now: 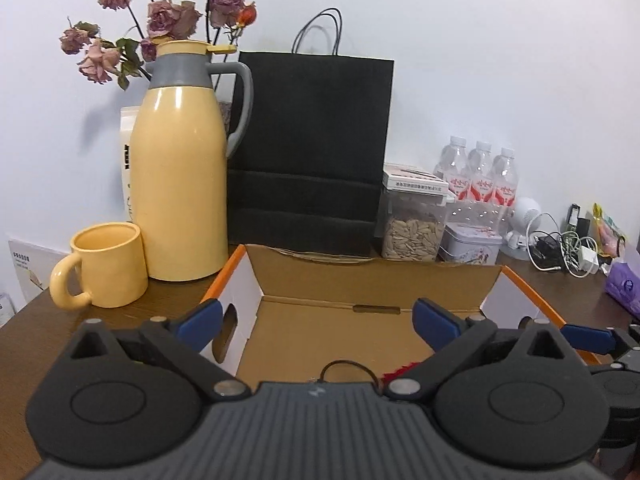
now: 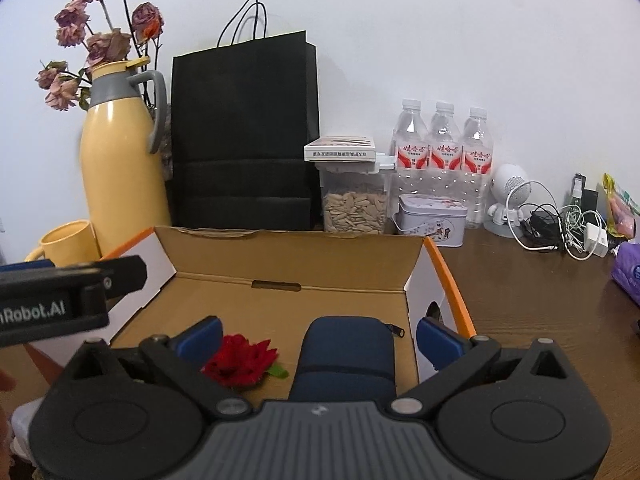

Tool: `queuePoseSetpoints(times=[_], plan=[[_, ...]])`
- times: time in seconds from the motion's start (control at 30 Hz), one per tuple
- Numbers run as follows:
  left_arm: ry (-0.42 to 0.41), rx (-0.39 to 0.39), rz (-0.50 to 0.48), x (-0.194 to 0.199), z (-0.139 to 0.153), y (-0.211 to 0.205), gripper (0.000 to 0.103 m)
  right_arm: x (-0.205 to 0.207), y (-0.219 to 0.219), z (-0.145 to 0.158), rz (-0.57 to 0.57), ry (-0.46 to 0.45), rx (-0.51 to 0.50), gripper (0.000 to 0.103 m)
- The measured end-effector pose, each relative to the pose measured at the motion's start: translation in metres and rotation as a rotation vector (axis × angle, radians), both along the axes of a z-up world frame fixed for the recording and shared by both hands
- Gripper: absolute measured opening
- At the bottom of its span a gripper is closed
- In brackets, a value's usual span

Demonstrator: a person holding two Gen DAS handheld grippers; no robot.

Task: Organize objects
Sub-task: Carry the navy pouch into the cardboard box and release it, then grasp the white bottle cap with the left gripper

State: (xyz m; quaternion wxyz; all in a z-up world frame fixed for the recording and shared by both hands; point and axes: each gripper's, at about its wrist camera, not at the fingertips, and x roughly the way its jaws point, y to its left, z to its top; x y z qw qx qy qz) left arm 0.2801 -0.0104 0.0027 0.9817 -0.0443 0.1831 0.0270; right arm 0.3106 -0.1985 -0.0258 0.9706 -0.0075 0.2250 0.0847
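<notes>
1. The cardboard box [image 2: 288,300] with orange-edged flaps sits open on the brown table [image 2: 520,280], and it looks like the place things get sorted into. Two items are already inside near the front edge: a red fabric flower [image 2: 240,360] and a dark blue zip case [image 2: 346,356], side by side but not touching.
2. The right gripper [image 2: 318,340] hangs over the front of the box with its jaws spread wide and nothing between them. The case lies under that gap, so it may have just been dropped in, or be about to get nudged; I can't tell which.
3. The left gripper [image 1: 316,318] is also wide open and empty, hovering over the box's left half.
4. Progress guess: partway. Two things are boxed, while plenty stands outside: the yellow mug [image 1: 106,266] and yellow thermos [image 1: 180,168] to the left, the black paper bag [image 1: 312,152] behind, then the seed jar [image 2: 354,200], small tin [image 2: 432,220] and tangle of cables [image 2: 560,228] to the right.
5. Which of those actually belong in the box, no idea; the task doesn't say.
</notes>
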Motion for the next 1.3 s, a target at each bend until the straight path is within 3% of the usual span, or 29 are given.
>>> queuePoseSetpoints(times=[0.27,0.67,1.07,1.3], plan=[[-0.036,-0.014,0.008,-0.011,0.015,0.001,0.103,-0.009,-0.003,0.012,0.004,-0.04,0.016,0.103],[-0.073,0.001,-0.024,-0.054,0.043,0.002,0.103,-0.062,-0.003,0.045,0.064,-0.121,0.009,0.103],[-0.055,0.014,-0.036,-0.117,0.05,0.013,0.103,-0.135,-0.014,0.049,0.098,-0.116,-0.019,0.103],[-0.014,0.02,-0.046,-0.155,0.04,0.022,0.103,-0.171,-0.025,0.039,0.111,-0.084,-0.028,0.103]])
